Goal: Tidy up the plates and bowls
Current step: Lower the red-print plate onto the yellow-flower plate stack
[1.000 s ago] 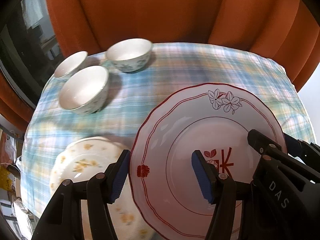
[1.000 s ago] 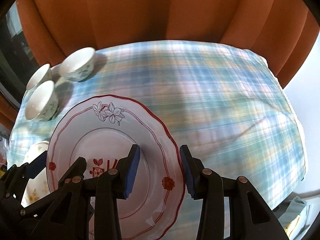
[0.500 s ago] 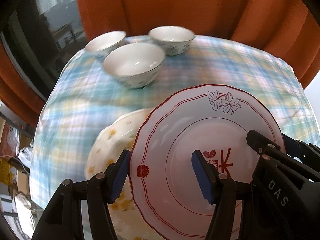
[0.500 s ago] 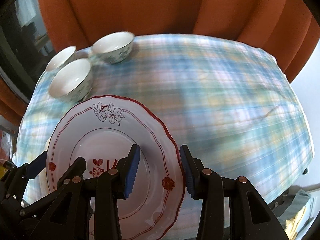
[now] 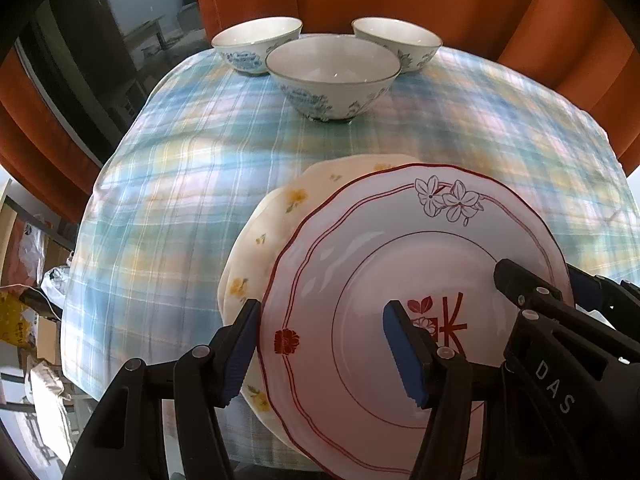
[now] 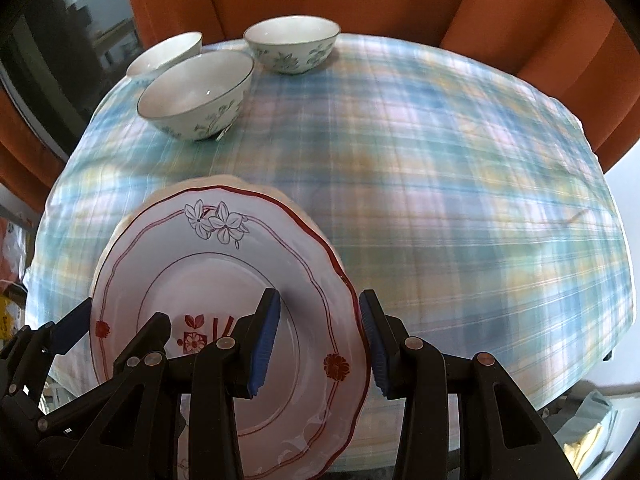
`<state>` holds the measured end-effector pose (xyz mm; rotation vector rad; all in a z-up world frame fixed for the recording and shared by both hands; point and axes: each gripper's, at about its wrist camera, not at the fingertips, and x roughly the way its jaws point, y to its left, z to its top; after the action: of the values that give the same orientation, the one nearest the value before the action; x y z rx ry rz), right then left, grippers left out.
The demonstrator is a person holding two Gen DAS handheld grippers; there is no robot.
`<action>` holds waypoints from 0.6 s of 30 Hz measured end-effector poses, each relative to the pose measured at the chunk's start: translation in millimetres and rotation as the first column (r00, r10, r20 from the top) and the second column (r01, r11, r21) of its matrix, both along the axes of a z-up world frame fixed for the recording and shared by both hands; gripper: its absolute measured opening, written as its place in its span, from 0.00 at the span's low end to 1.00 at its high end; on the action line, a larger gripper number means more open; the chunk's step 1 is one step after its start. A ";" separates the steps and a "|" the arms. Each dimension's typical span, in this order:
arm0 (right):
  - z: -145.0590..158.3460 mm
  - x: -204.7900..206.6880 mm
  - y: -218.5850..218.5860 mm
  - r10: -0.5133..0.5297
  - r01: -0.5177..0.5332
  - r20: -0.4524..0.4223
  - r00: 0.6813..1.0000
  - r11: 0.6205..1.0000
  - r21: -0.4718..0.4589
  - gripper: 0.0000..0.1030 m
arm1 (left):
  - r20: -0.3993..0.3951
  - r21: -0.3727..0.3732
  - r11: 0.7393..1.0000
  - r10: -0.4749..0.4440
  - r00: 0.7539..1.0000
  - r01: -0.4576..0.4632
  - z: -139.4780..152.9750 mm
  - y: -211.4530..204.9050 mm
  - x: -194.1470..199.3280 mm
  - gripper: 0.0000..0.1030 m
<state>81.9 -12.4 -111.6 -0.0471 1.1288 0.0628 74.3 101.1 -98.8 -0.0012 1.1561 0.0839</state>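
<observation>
Red-rimmed plate (image 5: 360, 280), gripped at opposite rims by left hand-held gripper (image 5: 320, 354) and right hand-held gripper (image 6: 320, 344), over a yellow-flowered plate (image 5: 256, 264); three empty bowls (image 5: 332, 76) far; "DAS" on gripper.

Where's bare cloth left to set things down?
The right half of the tablecloth is bare, from the red-rimmed plate to the far edge. A strip lies between the bowls and the yellow-flowered plate. The far left corner is crowded.
</observation>
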 end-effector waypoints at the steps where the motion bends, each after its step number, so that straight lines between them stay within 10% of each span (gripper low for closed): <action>1: -1.9 -0.3 1.8 0.001 -0.001 -0.004 1.000 1.000 -0.003 0.43 | 0.006 0.015 1.000 -0.006 1.000 0.006 -0.7 -0.7 -1.1 0.61; 18: -8.1 -0.4 0.4 -0.010 0.010 -0.018 1.000 1.000 0.009 0.43 | 0.044 0.060 0.998 -0.026 0.999 0.024 -3.6 -5.6 -2.1 0.61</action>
<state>81.5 -12.0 -119.7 -0.0331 1.1471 0.0595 72.1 95.5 -102.4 0.0636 1.1084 0.0957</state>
